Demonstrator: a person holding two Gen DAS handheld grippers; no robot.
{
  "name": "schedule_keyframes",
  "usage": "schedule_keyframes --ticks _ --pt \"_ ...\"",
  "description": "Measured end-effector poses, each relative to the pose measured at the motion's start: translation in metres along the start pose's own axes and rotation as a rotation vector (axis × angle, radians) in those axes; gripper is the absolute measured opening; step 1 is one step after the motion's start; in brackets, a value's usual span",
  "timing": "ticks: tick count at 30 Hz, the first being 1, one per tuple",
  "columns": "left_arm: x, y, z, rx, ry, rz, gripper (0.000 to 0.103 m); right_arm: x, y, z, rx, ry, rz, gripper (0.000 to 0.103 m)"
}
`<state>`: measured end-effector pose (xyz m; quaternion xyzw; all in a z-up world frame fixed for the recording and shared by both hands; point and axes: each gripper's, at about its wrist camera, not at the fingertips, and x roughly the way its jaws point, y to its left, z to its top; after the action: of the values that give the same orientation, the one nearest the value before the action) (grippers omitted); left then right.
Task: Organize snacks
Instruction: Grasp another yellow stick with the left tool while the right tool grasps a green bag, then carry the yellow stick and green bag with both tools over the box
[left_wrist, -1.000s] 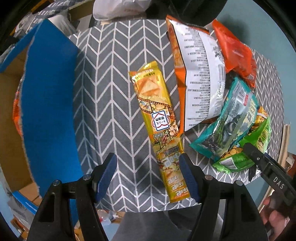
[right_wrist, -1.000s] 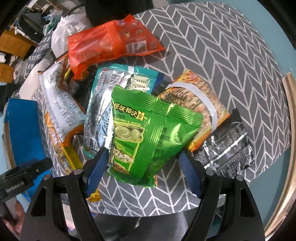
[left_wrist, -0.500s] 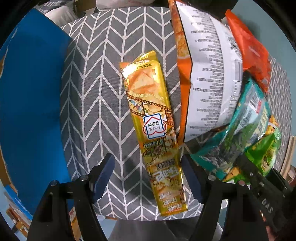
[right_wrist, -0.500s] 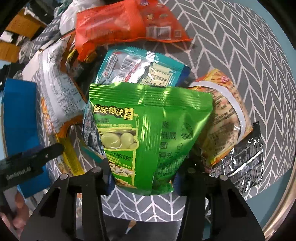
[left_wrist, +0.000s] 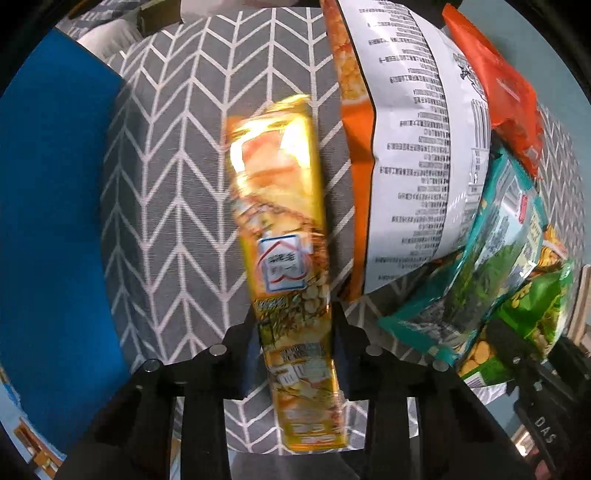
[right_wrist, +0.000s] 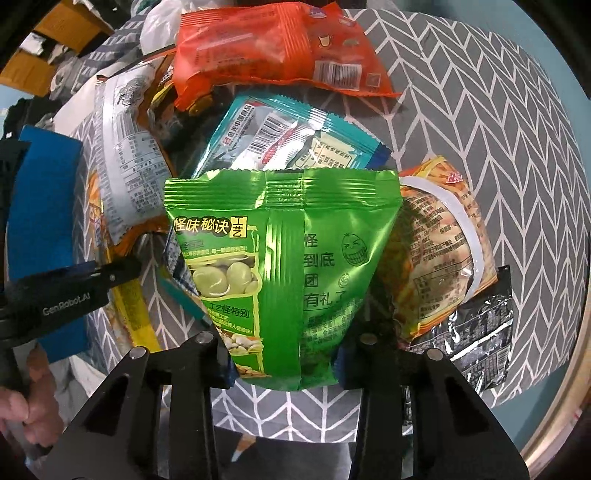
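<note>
Each claw has just been closing and now grips a snack: the left claw pinches the long yellow foil cracker packet, the right claw the green foil bean pouch. Most bags still lie heaped on the grey chevron-cloth tabletop; sorting looks barely begun.

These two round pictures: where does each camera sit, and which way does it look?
Left wrist: on the left gripper, looking down; jaws shut on the long yellow cracker pack.
Right wrist: on the right gripper, looking down; jaws shut on the green bean bag; a hand shows.
Shared: grey chevron tablecloth, green bag.
</note>
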<state>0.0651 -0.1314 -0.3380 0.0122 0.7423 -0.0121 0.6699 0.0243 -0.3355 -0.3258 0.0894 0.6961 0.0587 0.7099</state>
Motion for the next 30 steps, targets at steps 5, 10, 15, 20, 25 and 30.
schedule_keyframes --ticks 5,10,15,20,25,30 --pt "0.001 0.002 -0.007 0.024 -0.002 0.002 0.032 -0.011 0.000 -0.005 -0.043 -0.013 -0.005 0.035" --pt "-0.003 0.010 -0.014 0.037 -0.024 0.018 0.032 -0.018 0.009 -0.007 -0.086 -0.025 -0.015 0.034" --pt "-0.015 0.022 -0.024 0.033 -0.052 0.019 0.032 -0.026 0.020 -0.011 -0.124 -0.036 -0.025 0.034" --pt "-0.034 0.029 -0.028 0.034 -0.095 0.008 0.032 -0.035 0.033 -0.009 -0.161 -0.044 -0.037 0.034" --pt "-0.063 0.032 -0.057 0.064 -0.146 -0.001 0.032 -0.052 0.047 -0.007 -0.201 -0.060 -0.047 0.034" --pt "-0.095 0.033 -0.065 0.097 -0.200 -0.003 0.032 -0.074 0.057 -0.002 -0.230 -0.075 -0.048 0.034"
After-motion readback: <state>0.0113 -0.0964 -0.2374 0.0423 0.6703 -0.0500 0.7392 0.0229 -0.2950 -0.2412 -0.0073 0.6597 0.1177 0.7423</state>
